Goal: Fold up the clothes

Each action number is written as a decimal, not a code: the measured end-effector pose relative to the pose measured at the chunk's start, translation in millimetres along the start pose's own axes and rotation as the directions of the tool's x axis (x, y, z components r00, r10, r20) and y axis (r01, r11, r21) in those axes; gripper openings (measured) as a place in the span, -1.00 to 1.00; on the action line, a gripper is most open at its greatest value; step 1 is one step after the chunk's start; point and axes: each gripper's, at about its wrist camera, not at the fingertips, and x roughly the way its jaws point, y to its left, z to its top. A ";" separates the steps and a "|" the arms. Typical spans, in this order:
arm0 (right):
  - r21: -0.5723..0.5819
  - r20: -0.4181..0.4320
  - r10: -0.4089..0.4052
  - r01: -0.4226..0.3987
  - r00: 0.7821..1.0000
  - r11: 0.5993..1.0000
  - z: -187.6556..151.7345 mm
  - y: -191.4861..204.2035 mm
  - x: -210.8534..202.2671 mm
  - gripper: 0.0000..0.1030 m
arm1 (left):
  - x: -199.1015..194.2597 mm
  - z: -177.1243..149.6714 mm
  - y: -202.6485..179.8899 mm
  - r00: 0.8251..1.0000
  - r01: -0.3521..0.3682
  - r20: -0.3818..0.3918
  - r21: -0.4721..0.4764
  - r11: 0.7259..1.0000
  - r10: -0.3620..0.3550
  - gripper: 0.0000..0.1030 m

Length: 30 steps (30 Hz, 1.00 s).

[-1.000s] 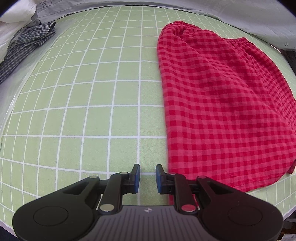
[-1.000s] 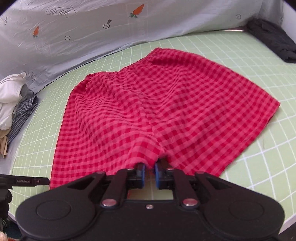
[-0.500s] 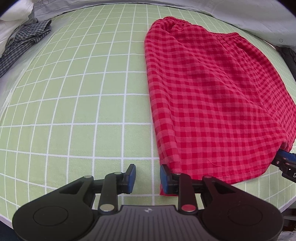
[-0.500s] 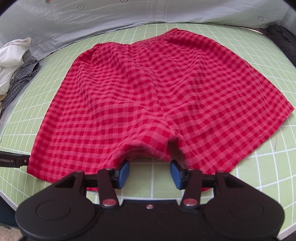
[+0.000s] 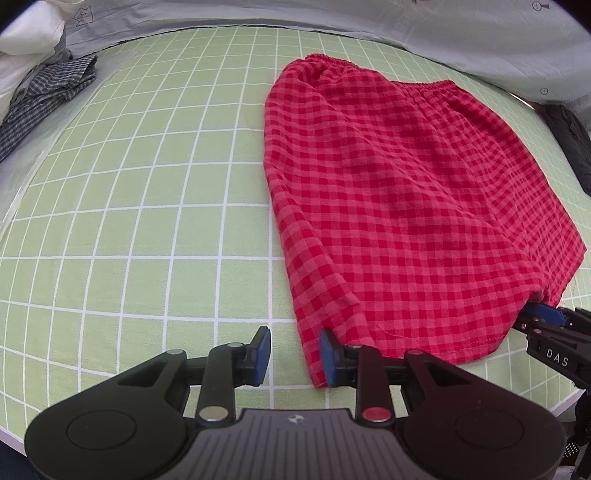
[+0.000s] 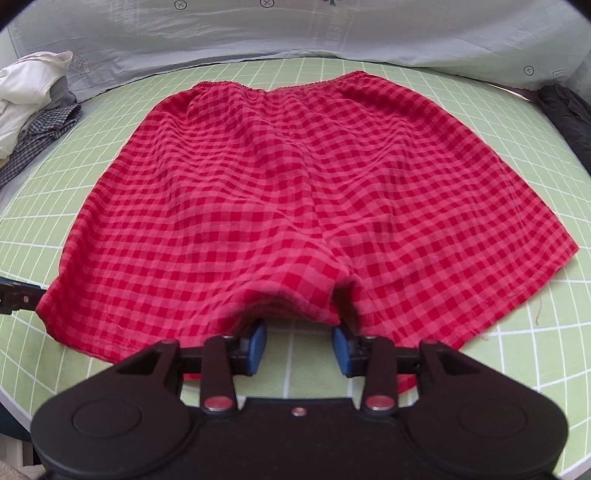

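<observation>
Left wrist view: I see my left tool [image 5: 294, 356] with its blue pads spread apart, holding nothing. Its right pad [image 5: 327, 357] sits against the near left corner of the red checked shorts [image 5: 402, 206]; the left pad stands over bare mat. The shorts lie flat on the green grid mat [image 5: 147, 206] that covers the counter, waistband at the far side, leg hems toward me. At the right edge, the tip of my right tool [image 5: 543, 319] meets the hem near the crotch. A pile of white and blue-checked laundry [image 5: 40, 85] lies at the far left, off the mat, and a dark garment [image 5: 569, 140] at the far right. A grey sheet [image 5: 443, 33] backs the counter.

Right wrist view: my right tool [image 6: 299, 349] is also open and grips nothing. Its pads straddle the near hem of the shorts [image 6: 295, 192] at the crotch, the cloth draped just over their tips. The tip of the left tool [image 6: 18, 299] touches the left leg corner. The mat [image 6: 517, 339] shows on both sides of the shorts. The laundry pile [image 6: 33, 99] lies far left, the dark garment [image 6: 565, 114] far right.
</observation>
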 end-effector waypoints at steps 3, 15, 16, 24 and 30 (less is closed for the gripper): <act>0.021 0.028 0.018 -0.019 0.999 1.000 -1.0 -4.2 -7.5 -0.09 | -5.0 4.1 4.2 0.999 0.031 0.017 -0.041 0.999 -0.030 -0.39; 0.000 0.047 0.090 -0.090 0.995 0.996 9.6 -4.1 -1.3 -0.85 | 17.0 -2.2 -7.6 0.996 0.077 -0.048 -0.011 0.997 -0.077 -0.40; 0.001 0.047 0.092 -0.092 0.995 0.996 10.1 -4.3 -2.3 -0.87 | 19.9 -2.8 -7.8 0.996 0.066 -0.058 -0.009 0.998 -0.066 -0.45; 0.109 0.024 0.128 -0.130 0.991 0.985 15.8 -28.1 -19.6 -0.92 | 12.8 -0.2 7.5 0.998 0.053 -0.023 -0.057 0.997 -0.054 -0.96; 0.145 0.009 0.142 -0.142 0.990 0.979 21.6 -47.4 -37.4 -0.95 | -5.6 8.8 25.1 0.999 0.010 0.040 -0.108 0.994 -0.006 -0.96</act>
